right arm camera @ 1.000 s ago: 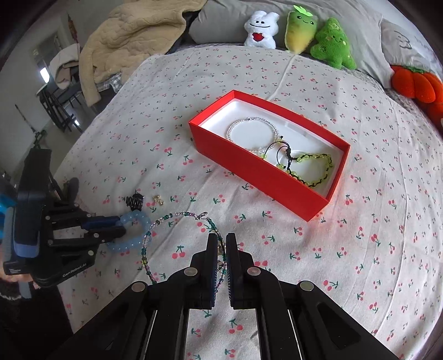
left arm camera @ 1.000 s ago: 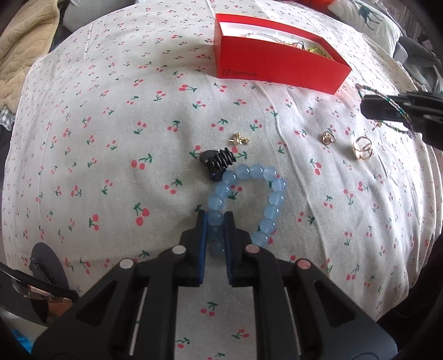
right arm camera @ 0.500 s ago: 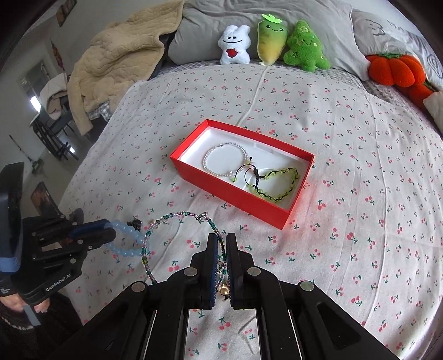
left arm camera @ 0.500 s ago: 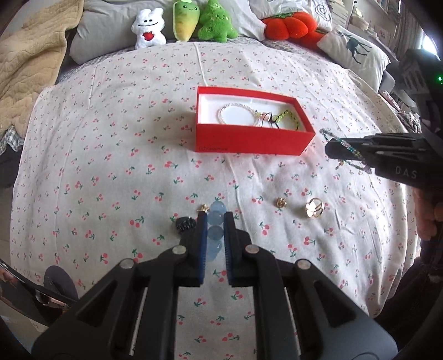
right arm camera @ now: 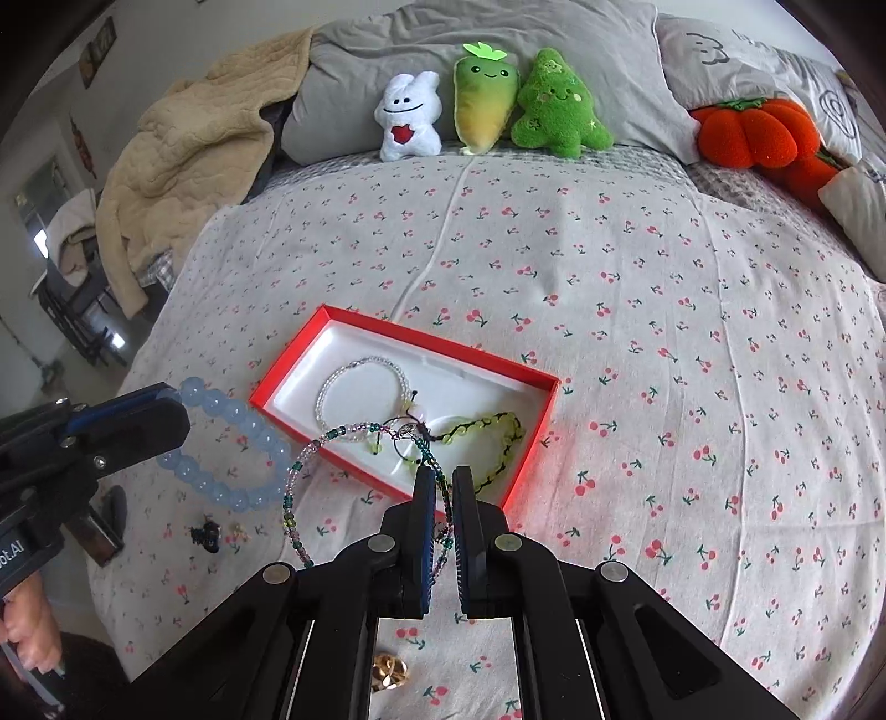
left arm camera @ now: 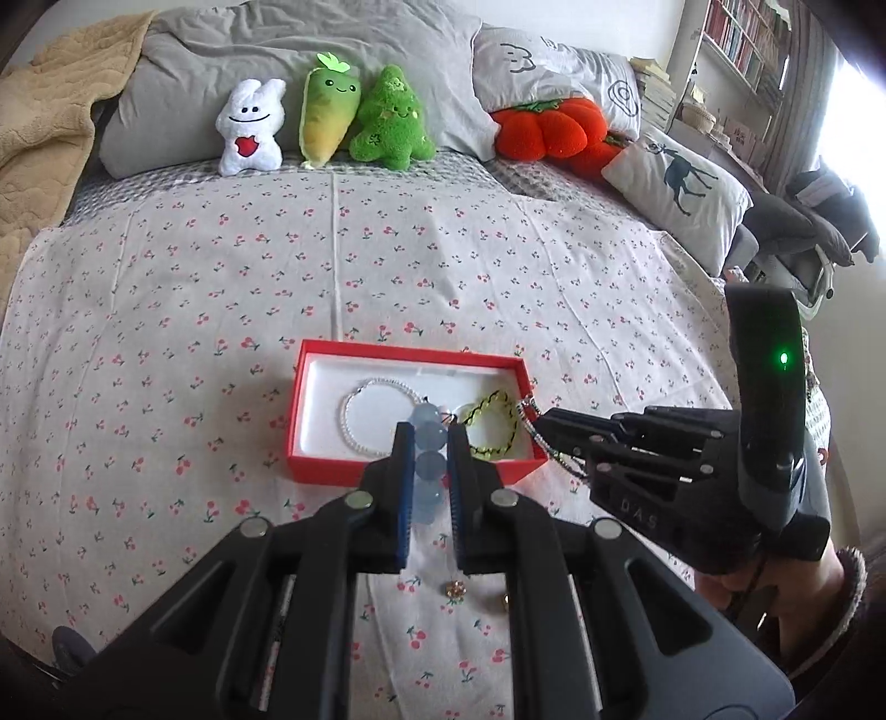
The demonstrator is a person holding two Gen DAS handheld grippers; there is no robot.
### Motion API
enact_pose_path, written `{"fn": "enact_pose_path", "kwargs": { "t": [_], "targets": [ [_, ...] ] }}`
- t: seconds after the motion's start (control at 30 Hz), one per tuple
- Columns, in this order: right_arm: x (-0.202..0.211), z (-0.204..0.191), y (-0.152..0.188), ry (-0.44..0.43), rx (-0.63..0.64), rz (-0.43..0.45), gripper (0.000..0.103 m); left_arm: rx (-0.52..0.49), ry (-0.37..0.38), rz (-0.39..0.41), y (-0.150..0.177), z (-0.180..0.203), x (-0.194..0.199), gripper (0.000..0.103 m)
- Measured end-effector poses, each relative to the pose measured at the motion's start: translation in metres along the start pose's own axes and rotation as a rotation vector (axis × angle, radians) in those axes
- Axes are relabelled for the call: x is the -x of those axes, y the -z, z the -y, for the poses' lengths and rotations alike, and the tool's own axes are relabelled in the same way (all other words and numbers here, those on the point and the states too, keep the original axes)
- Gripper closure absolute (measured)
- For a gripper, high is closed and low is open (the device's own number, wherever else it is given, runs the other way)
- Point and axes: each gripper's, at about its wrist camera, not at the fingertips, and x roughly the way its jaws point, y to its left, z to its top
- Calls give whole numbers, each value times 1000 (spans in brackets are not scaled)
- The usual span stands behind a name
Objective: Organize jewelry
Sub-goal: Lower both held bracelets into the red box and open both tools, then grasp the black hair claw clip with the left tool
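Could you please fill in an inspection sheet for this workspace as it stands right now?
Surface: bed under a cherry-print sheet.
Job's things: red box holding a pearl bracelet and a green bracelet; gold rings and a black hair clip loose on the sheet.
Clutter: plush toys, beige blanket.
Grippers: left claw shut on the blue bead bracelet; right claw shut on the multicolour bead necklace; both lifted near the box.
Cables: nothing seen.
Surroundings: grey pillows, bookshelf.
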Motion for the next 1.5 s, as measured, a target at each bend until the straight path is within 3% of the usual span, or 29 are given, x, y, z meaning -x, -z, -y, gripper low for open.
{"fn": "enact_pose_path", "kwargs": {
  "t": [0.2, 0.4, 0.7, 0.83, 0.97, 1.03, 1.07, 1.1, 1.17, 1.27, 1.5],
  "targets": [
    [-20, 10, -9, 48, 8, 8, 97, 76, 54, 1, -15, -18, -35, 90],
    [-43, 10, -14, 111, 38, 2, 97, 95, -29, -29, -8, -45, -61, 90],
    [-63, -2, -20, 183, 98, 2, 95, 85, -76, -60, -9, -58, -68, 89],
    [-58, -6, -23, 135, 93, -2, 84, 55, -94, -56, -8, -55, -55, 65],
    [-44, -8, -20, 120, 81, 8, 82, 55, -115, -61, -3, -57, -37, 47],
    [-34, -10, -15, 108, 75, 5, 76, 60, -123, -57, 2, -60, -25, 39],
    [-29, -11, -12, 103, 74, 5, 66, 58, -131, -57, 5, -60, -21, 33],
    [-24, -12, -9, 95, 72, 8, 49, 55, -138, -58, 8, -61, -16, 31],
    [-12, -15, -1, 78, 73, 19, 41, 49, -157, -64, 16, -61, -8, 22],
    [2, -22, 10, 56, 77, 9, 40, 44, -184, -82, 27, -64, 0, 20],
    [26, -26, 38, 20, 52, 19, 21, 55, -204, -138, 65, -71, 6, 10]
  ]
}}
